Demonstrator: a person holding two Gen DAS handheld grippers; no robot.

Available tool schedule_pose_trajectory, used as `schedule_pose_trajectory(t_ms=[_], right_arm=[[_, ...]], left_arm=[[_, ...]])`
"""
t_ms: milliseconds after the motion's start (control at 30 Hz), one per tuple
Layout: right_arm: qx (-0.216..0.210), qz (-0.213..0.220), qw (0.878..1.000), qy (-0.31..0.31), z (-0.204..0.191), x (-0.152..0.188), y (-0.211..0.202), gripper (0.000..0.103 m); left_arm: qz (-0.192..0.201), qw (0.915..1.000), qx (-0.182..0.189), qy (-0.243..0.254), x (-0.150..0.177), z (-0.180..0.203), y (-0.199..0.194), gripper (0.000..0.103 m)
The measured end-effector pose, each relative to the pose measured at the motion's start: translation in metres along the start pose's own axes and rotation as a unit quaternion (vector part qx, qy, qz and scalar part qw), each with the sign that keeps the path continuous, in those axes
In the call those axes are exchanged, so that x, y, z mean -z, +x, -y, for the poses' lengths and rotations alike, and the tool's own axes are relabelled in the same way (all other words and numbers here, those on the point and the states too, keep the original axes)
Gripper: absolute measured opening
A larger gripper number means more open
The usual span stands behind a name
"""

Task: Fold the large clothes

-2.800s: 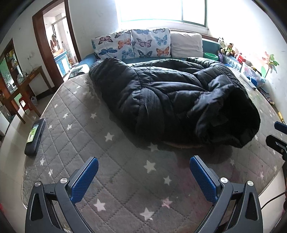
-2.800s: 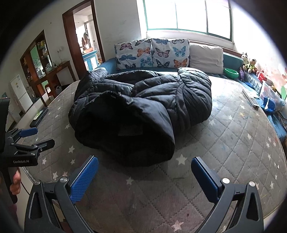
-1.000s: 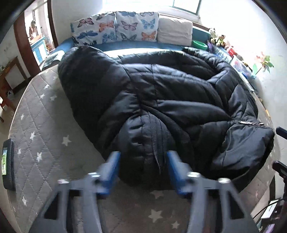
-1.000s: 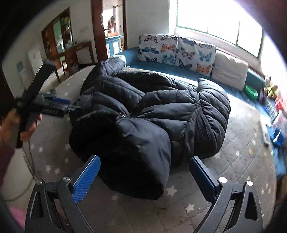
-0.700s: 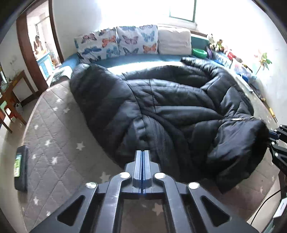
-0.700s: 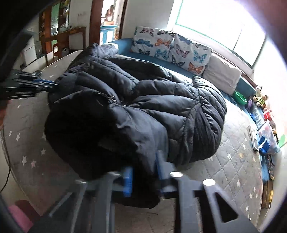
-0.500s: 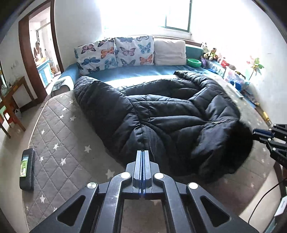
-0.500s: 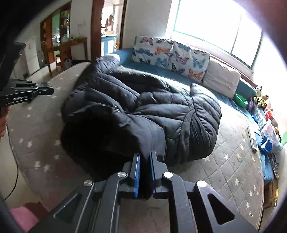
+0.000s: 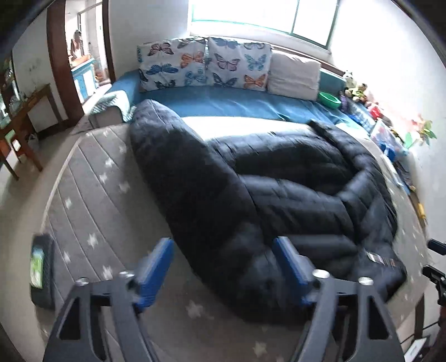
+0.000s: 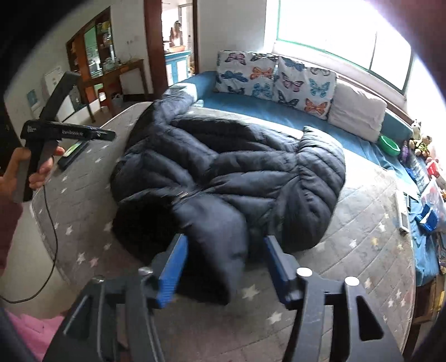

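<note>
One black puffer coat (image 9: 278, 178) lies on the mattress (image 9: 92, 195). Two butterfly pillows (image 9: 172, 65) (image 9: 239, 65), one white pillow (image 9: 294, 75). One green bowl (image 9: 330, 99).

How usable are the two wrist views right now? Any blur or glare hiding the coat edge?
Left wrist view: motion blur smears the black puffer coat, the mattress stars and the open left gripper; the window is blown out. Right wrist view: sharper on the coat, the right gripper slightly soft; window glare washes the upper right.
</note>
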State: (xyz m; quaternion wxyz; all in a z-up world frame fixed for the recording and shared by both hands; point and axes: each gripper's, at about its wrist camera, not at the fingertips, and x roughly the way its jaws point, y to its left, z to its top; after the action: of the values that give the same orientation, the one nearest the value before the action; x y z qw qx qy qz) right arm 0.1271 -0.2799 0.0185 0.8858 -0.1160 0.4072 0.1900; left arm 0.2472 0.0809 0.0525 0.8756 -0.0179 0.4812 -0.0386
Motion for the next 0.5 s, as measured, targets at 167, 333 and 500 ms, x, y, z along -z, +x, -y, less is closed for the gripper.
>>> schedule_pose_trajectory(t_ms=[167,333,500], right_arm=[[0.007,-0.014,0.999,0.05,0.054,-0.032,0.025,0.064],[0.022,-0.013,0.993,0.112,0.119,-0.062,0.058,0.064],[0.009,-0.011,0.982,0.191,0.179,-0.078,0.101,0.064]], left_arm=[[0.004,0.9992,-0.034,-0.019,-0.064,-0.016,0.024,0.092],[-0.013,0.996,-0.067,-0.059,-0.118,-0.04,0.064,0.092],[-0.055,0.9924,-0.048,-0.099,-0.147,-0.062,0.112,0.092]])
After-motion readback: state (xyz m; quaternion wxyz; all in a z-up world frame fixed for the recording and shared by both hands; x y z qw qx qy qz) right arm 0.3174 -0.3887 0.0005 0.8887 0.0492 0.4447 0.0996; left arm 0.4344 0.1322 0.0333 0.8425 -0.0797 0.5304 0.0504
